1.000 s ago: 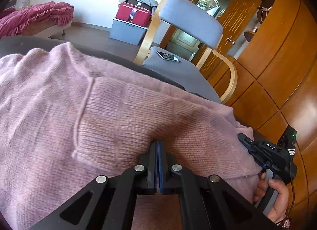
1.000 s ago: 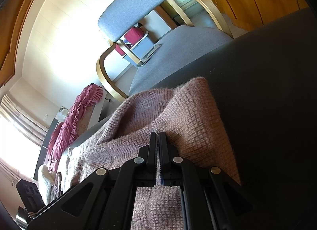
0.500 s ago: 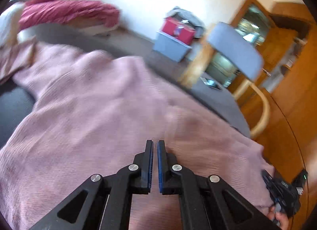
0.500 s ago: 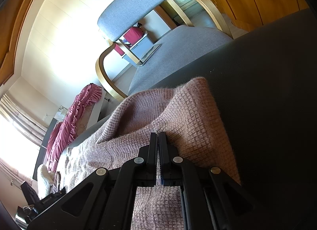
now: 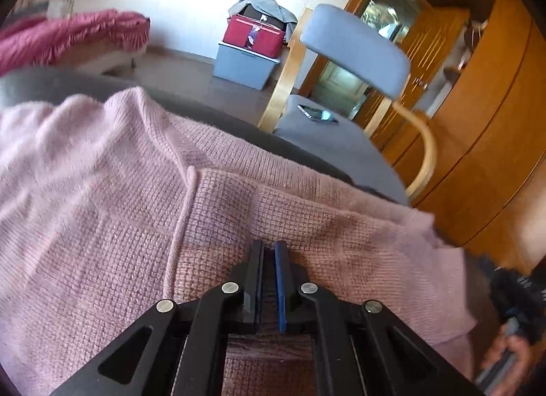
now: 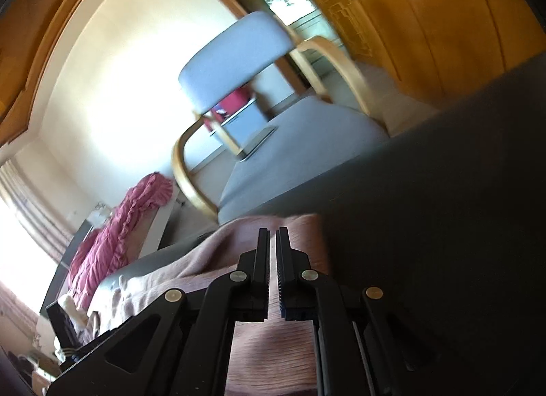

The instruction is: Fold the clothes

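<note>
One dark grey desk [image 5: 211, 113] carries the work, and one pink knitted sweater [image 5: 102, 191] lies spread across most of it. In the left wrist view the sweater fills the lower half, with a folded layer on top whose edge runs across toward the far right corner; in the right wrist view that corner ends just past the claw tips, with bare desk beside it.

Beyond the desk stands one chair [image 5: 355, 51] with a grey padded back, a grey seat and bent wooden arms, and one phone [image 5: 317, 113] lies on its seat. Against the far wall sits one grey storage box [image 5: 242, 67] with one red box [image 5: 254, 34] on top. One bed with a crimson ruffled cover [image 5: 68, 34] is at the left. Wooden cabinets [image 5: 484, 123] line the right side.

There are two claws. The left claw [image 5: 269, 249] hovers over the folded layer, its jaws opening, a narrow gap showing and no cloth in it. The right claw [image 6: 273, 235] is over the sweater's corner, its jaws also opening, the slit between them empty. One hand [image 5: 512, 358] shows blurred at the lower right of the left wrist view.
</note>
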Available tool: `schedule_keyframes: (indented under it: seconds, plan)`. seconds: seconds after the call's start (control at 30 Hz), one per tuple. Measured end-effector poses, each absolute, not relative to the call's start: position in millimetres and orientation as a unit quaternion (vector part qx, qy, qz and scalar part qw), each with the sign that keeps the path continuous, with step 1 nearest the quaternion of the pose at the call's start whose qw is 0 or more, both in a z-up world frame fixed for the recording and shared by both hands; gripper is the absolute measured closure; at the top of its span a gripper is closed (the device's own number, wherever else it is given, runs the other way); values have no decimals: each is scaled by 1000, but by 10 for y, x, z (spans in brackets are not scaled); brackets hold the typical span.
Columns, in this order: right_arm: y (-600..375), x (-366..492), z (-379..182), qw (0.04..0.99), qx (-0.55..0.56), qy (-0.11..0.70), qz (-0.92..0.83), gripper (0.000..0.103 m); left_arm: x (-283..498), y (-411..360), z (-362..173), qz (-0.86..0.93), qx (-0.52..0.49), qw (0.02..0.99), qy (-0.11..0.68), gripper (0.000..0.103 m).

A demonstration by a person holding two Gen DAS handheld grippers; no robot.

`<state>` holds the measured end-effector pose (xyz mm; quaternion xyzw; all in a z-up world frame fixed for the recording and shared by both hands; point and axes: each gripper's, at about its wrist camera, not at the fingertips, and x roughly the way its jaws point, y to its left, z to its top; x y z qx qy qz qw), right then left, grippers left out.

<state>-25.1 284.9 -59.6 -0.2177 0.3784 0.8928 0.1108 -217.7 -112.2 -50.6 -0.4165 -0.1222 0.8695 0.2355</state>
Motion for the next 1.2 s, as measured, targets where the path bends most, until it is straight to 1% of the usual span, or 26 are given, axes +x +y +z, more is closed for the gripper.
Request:
schedule_keyframes:
  seconds: [0.07, 0.1, 0.13, 0.17, 0.2, 0.23, 0.33, 0.47, 0.57, 0.67, 0.73, 0.77, 0.83, 0.93, 1.0, 1.07, 1.2]
  plan:
    - [2873, -329, -734, 79, -226, 409, 881, 97, -2180, -1138, -500, 869, -416, 237, -124, 98]
    - [2840, -410, -788, 66, -239, 406, 879, 97, -2180, -1140, -495, 869, -416, 237, -123, 98]
    - [2791, -491, -829, 67, -258, 392, 881, 97, -2180, -1142, -489, 869, -416, 237, -122, 98]
    - [2749, -573, -890, 88, -287, 371, 879, 100, -2180, -1145, -484, 870, -416, 237, -122, 98]
    - [2756, -603, -943, 98, -298, 373, 873, 102, -2184, -1156, -481, 869, -416, 237, -123, 98]
    - [2805, -568, -976, 101, -291, 390, 868, 103, -2187, -1166, -489, 869, -416, 239, -124, 98]
    - [2933, -440, -1052, 106, -265, 434, 855, 103, -2192, -1136, -525, 868, -416, 241, -124, 98]
    - [2823, -467, -1005, 124, -271, 407, 863, 103, -2166, -1143, -533, 868, -415, 241, -127, 98]
    - [2801, -485, -1001, 120, -272, 408, 863, 103, -2043, -1010, -377, 880, -405, 222, -108, 98]
    - [2810, -479, -1007, 117, -270, 416, 861, 103, -1835, -687, -205, 865, -399, 284, -112, 98]
    - [2844, -440, -1013, 118, -270, 414, 861, 103, -1689, -319, -114, 841, -405, 343, -104, 97]
    - [2851, -436, -1018, 118, -270, 414, 861, 103, -1615, -131, -69, 828, -407, 373, -100, 95]
    - [2856, -439, -1029, 117, -270, 415, 861, 103, -1521, 250, -81, 805, -416, 414, -89, 95]
    - [2858, -436, -1031, 115, -268, 419, 860, 103, -1452, 693, -313, 758, -461, 452, -95, 95]
    - [2867, -444, -1037, 112, -267, 423, 859, 103, -1535, 823, -614, 715, -519, 450, -128, 95]
    - [2875, -446, -1042, 110, -265, 427, 858, 103, -1584, 729, -824, 697, -542, 440, -166, 102]
    - [2872, -456, -1033, 109, -265, 428, 857, 103, -1397, 657, -701, 724, -502, 468, -70, 102]
